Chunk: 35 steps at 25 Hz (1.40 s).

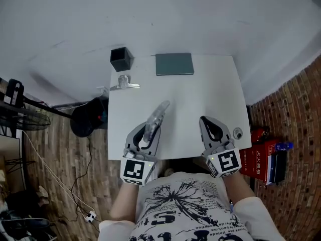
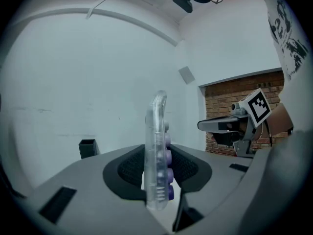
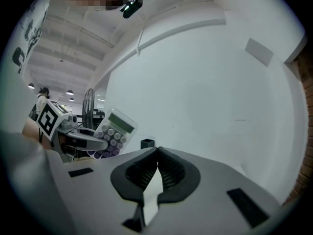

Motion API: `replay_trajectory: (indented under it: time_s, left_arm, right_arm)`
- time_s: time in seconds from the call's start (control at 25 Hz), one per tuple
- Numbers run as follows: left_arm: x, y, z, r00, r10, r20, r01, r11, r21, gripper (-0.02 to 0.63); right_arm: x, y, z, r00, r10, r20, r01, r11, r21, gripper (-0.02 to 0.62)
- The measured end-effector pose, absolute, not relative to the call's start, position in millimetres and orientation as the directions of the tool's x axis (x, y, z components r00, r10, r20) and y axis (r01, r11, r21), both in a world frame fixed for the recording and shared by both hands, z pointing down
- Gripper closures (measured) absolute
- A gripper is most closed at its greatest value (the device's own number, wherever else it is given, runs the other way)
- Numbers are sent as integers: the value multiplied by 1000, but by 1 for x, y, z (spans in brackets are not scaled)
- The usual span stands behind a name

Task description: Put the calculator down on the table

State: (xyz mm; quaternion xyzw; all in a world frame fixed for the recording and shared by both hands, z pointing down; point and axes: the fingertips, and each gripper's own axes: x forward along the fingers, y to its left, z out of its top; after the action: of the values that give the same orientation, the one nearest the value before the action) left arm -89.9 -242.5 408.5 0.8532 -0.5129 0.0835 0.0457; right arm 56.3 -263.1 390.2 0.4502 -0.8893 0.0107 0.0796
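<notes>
Currently the left gripper [image 1: 148,130] is clamping the calculator [image 1: 154,118] by its lower end above the near edge of the table [image 1: 200,89]; the right gripper [image 1: 209,123] is sitting pinched together, empty; letting go up here is likely risking a tumble off that edge.

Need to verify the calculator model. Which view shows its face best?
Right gripper view: the calculator faces that camera, display and keys visible. Left gripper view shows it edge-on, clamped in the left gripper. Head view: only its thin edge, from above.
</notes>
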Motion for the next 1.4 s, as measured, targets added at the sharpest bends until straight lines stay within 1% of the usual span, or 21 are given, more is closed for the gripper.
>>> replay_trajectory:
  time_s: [0.08, 0.32, 0.6, 0.76, 0.88, 1.08, 1.24, 1.4]
  left_arm:
    - [-86, -264, 420, 458, -865, 207, -884, -467, 3, 463]
    - [-64, -297, 475, 477, -816, 327, -872, -485, 62, 463]
    - [-43, -322, 540, 521, -725, 450, -846, -510, 155, 463]
    - [-42, -332, 575, 519, -688, 508, -851, -475, 226, 463]
    - [-47, -338, 591, 513, -678, 526, -858, -431, 280, 463]
    - [-53, -347, 598, 511, -692, 509, -858, -376, 350, 462]
    - [-55, -354, 599, 499, -708, 499, -862, -350, 365, 459]
    - [-66, -362, 605, 454, -731, 510, -885, -304, 352, 449]
  right_arm:
    - [57, -285, 399, -589, -791, 167, -797, 602, 41, 580]
    - [61, -326, 439, -610, -755, 242, -778, 628, -4, 580]
    - [70, -363, 474, -594, -750, 292, -792, 609, -46, 580]
    - [71, -380, 486, -590, -747, 308, -795, 603, -60, 580]
    - [69, -388, 491, -595, -739, 315, -790, 611, -57, 580]
    - [66, -395, 498, -593, -733, 333, -792, 605, -77, 580]
    - [62, -398, 501, -602, -721, 343, -783, 617, -77, 580]
    - [62, -402, 503, -594, -721, 357, -788, 610, -79, 580]
